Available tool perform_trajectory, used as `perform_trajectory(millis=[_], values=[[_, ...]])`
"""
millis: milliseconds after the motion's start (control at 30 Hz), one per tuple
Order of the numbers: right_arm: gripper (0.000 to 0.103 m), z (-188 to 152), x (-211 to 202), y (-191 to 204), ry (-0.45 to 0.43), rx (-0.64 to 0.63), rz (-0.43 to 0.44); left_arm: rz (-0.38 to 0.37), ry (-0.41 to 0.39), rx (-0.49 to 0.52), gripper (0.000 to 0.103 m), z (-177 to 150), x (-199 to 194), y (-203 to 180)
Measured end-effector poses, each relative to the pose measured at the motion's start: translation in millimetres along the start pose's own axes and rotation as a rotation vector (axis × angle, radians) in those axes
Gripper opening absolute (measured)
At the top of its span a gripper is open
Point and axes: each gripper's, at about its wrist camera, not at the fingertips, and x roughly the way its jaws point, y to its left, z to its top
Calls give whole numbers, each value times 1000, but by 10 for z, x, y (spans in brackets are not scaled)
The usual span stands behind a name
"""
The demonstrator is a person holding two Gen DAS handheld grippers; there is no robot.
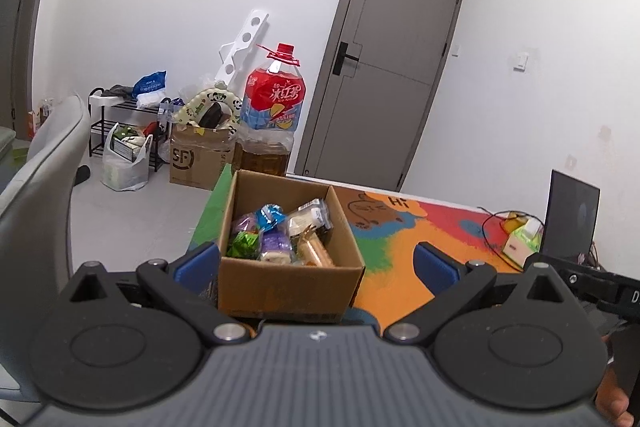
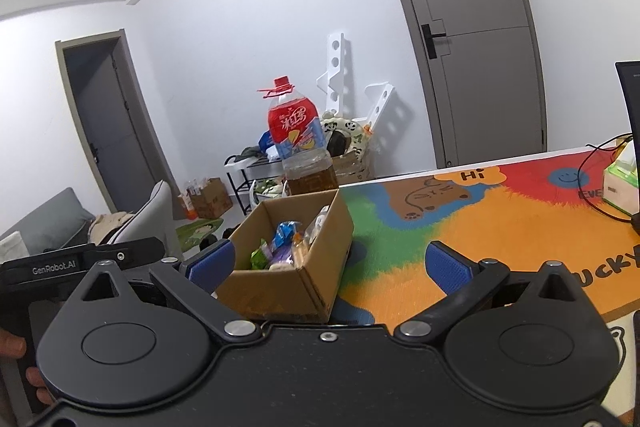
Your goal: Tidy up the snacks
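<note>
here the snack box (image 1: 288, 267) sits between the left hand-held gripper's (image 1: 316, 263) spread fingers.

Cardboard box (image 1: 288, 279) base hidden behind gripper body, laptop (image 2: 629, 115) cut by right edge

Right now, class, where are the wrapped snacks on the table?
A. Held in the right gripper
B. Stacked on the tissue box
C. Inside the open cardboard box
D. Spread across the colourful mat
C: the wrapped snacks lie together inside the open cardboard box, while the colourful mat beside it carries none.
</note>
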Motion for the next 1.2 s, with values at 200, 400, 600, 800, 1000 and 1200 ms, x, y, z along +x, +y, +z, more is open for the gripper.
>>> perform_trajectory(millis=[200,400,600,800,1000,1200], values=[[103,-61,-79,32,17,-24,-3,5,7,12,103,-72,-60,26],[103,-109,-80,20,45,-22,-14,13,45,28,103,-149,-26,52],[103,-155,-108,7,60,-20,-19,29,68,24,103,-190,9,96],[103,-155,-114,36,66,-29,-8,39,66,43,103,-177,-16,81],[103,-149,-111,47,69,-33,-6,46,64,53,103,-174,-21,60],[103,-144,-106,68,70,-32,-4,45,67,58,103,-179,-18,43]])
